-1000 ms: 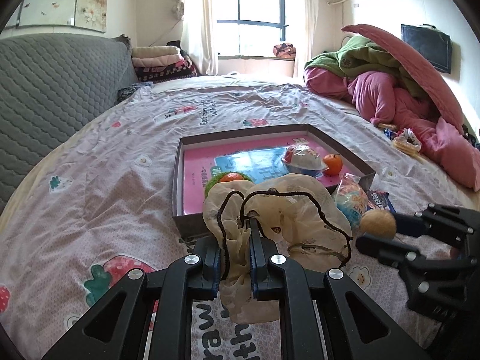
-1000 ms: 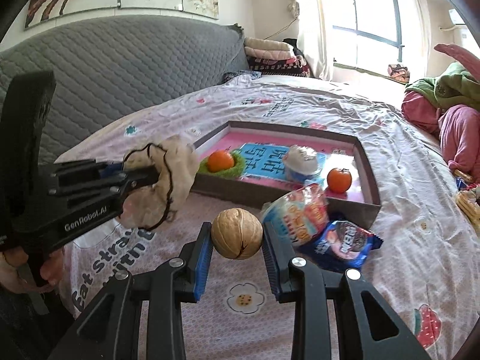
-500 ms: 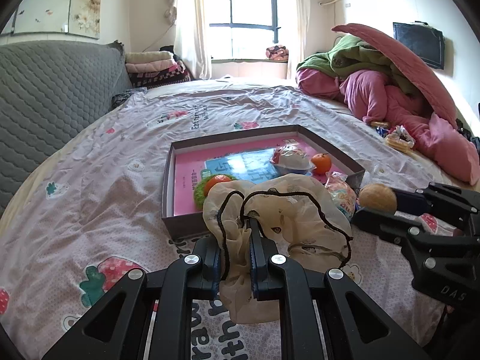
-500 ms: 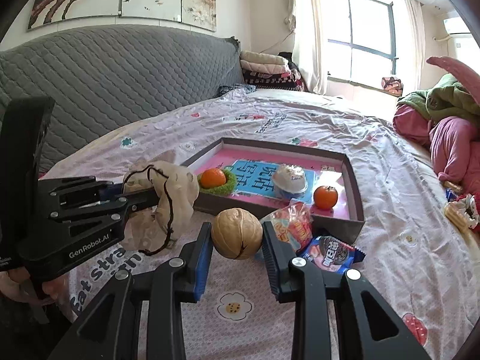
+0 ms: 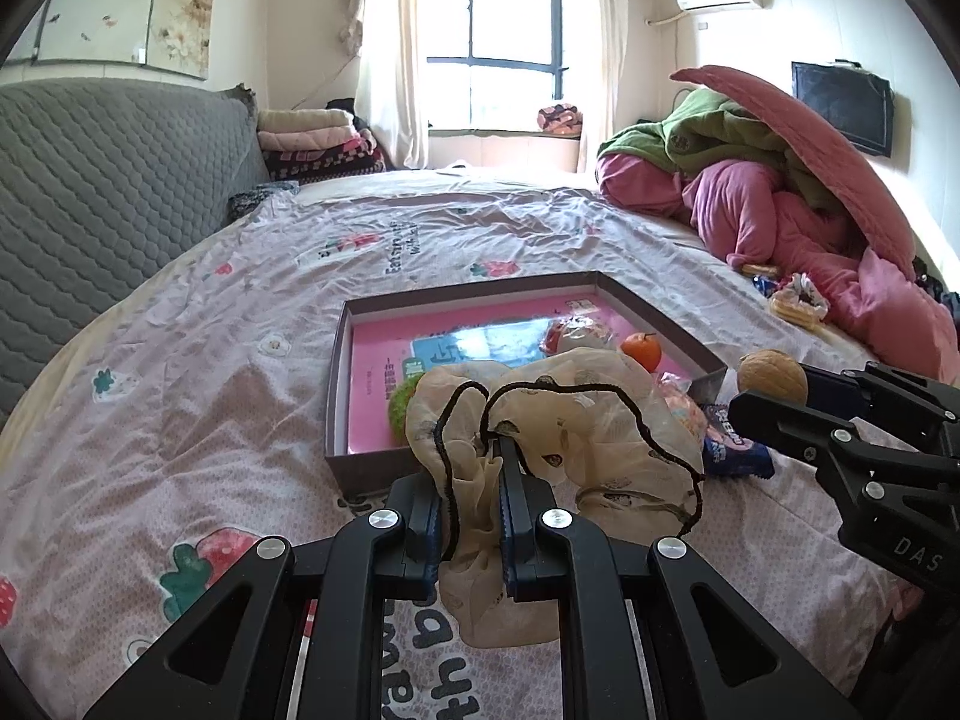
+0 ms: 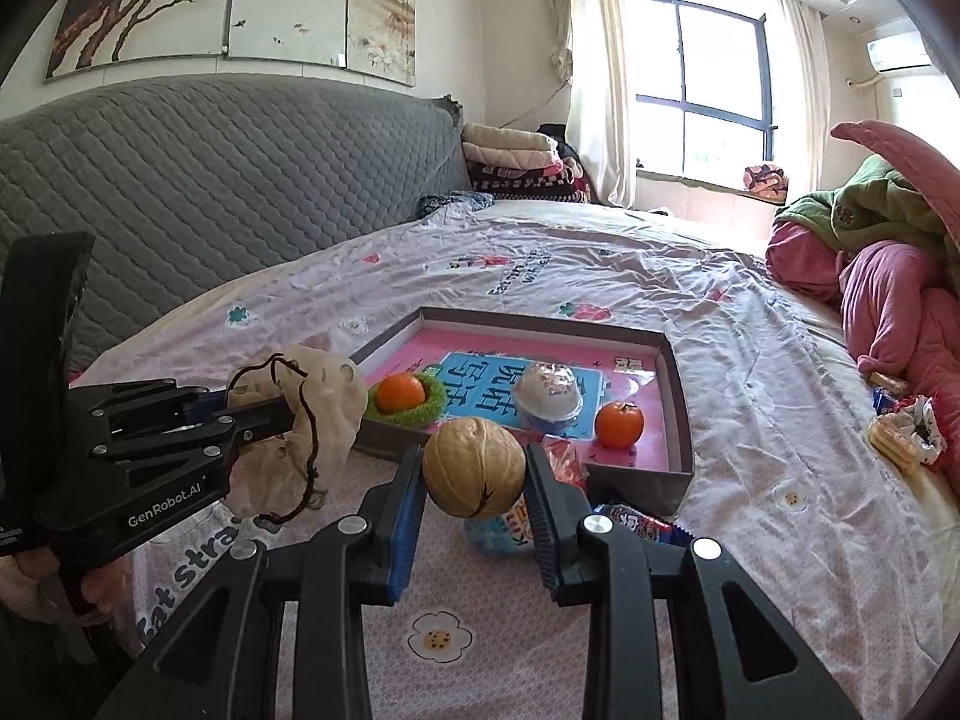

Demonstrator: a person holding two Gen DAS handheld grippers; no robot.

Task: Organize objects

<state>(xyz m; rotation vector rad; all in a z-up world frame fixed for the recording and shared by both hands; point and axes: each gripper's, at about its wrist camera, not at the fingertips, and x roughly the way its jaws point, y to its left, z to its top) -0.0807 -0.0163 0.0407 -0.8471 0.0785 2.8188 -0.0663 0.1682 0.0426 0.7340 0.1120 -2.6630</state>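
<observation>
My left gripper (image 5: pixel 474 468) is shut on a beige sheer drawstring pouch (image 5: pixel 576 420) with a black cord, held above the bedspread in front of the box. My right gripper (image 6: pixel 474 468) is shut on a tan walnut (image 6: pixel 474 467); the same walnut (image 5: pixel 772 375) shows at the right of the left wrist view. Ahead lies a shallow grey box (image 6: pixel 675 360) with a pink floor. Inside it are an orange on a green nest (image 6: pixel 401 393), a wrapped white cup (image 6: pixel 549 387) and a second orange (image 6: pixel 619 425). The pouch (image 6: pixel 306 414) hangs at the box's near left corner.
Snack packets (image 6: pixel 639 525) lie on the bedspread just before the box. A grey quilted headboard (image 6: pixel 210 192) runs along the left. Pink and green bedding (image 5: pixel 780 192) is heaped at the far right, with more packets (image 6: pixel 900 435) beside it. A hand (image 6: pixel 36 582) holds the left gripper.
Both views have tilted up a little, so the box and its contents sit lower and farther. The right gripper with the walnut has risen slightly. Both grips are unchanged.
</observation>
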